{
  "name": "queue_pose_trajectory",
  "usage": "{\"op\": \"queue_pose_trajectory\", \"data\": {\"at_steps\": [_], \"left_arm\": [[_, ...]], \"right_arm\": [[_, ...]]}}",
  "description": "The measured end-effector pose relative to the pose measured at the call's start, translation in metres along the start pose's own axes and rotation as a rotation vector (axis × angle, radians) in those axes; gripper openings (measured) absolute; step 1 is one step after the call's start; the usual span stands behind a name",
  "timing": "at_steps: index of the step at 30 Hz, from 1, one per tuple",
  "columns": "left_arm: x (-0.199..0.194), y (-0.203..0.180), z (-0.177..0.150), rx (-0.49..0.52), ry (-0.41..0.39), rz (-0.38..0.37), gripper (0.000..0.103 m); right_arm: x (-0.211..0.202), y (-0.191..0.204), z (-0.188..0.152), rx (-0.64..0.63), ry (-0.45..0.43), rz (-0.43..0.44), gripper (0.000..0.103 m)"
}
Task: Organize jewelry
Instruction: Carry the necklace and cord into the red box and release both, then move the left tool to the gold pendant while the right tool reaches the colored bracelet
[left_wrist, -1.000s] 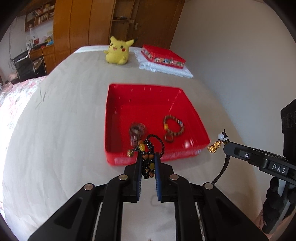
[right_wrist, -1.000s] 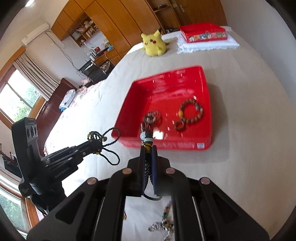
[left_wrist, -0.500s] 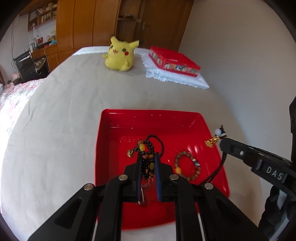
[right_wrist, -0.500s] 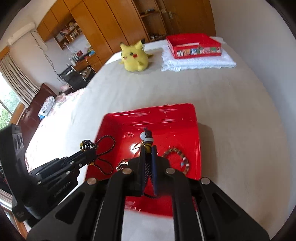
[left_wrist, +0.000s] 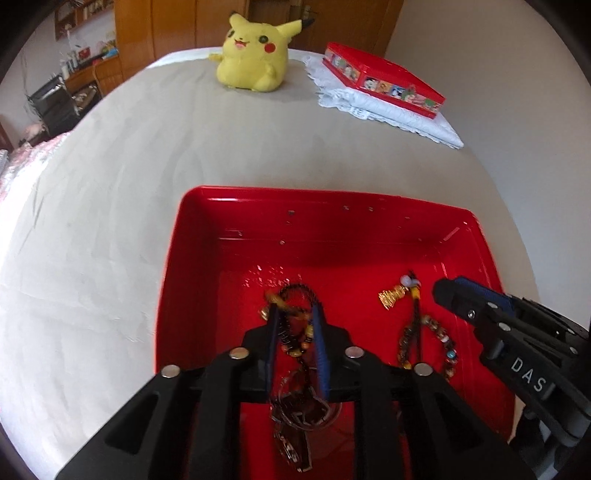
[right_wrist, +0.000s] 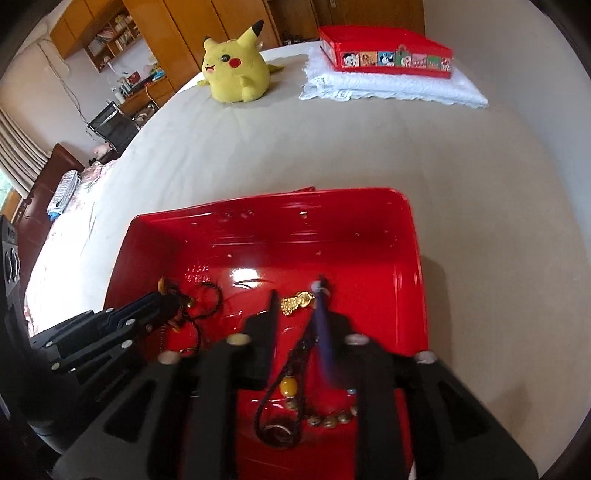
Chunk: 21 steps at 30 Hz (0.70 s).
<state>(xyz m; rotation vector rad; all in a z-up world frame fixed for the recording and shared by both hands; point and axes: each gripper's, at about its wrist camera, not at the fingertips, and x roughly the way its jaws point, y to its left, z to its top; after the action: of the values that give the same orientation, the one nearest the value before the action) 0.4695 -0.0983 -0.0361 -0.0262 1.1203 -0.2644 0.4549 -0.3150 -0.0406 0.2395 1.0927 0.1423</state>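
Observation:
A red tray (left_wrist: 229, 206) (right_wrist: 369, 199) lies on the beige bed. My left gripper (left_wrist: 295, 314) is over its near left part, jaws parted, with the black beaded cord with amber beads (left_wrist: 295, 332) loose between them. My right gripper (right_wrist: 297, 301) is open over the tray; the gold charm (right_wrist: 295, 303) on a dark cord (right_wrist: 303, 350) hangs loose against its right finger. In the left wrist view the charm (left_wrist: 391, 295) lies beside a brown bead bracelet (left_wrist: 443, 343). Keyrings (left_wrist: 299, 406) lie under my left gripper.
A yellow Pikachu plush (left_wrist: 255, 51) (right_wrist: 236, 70) sits at the far side of the bed. A red picture box (left_wrist: 380, 77) (right_wrist: 384, 51) rests on a white folded cloth (right_wrist: 391, 85). Wooden cupboards stand behind.
Both grippers moved forward and down into the tray. Both have opened, and the beaded cord and the charm cord have come loose.

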Motion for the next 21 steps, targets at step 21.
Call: {"op": "queue_pose_trajectory", "data": {"at_steps": [21], "left_arm": [[-0.131, 0.014, -0.227, 0.103, -0.033, 0.046, 0.045]], "right_arm": [[-0.129, 0.002, -0.189, -0.058, 0.034, 0.168, 0.023]]}}
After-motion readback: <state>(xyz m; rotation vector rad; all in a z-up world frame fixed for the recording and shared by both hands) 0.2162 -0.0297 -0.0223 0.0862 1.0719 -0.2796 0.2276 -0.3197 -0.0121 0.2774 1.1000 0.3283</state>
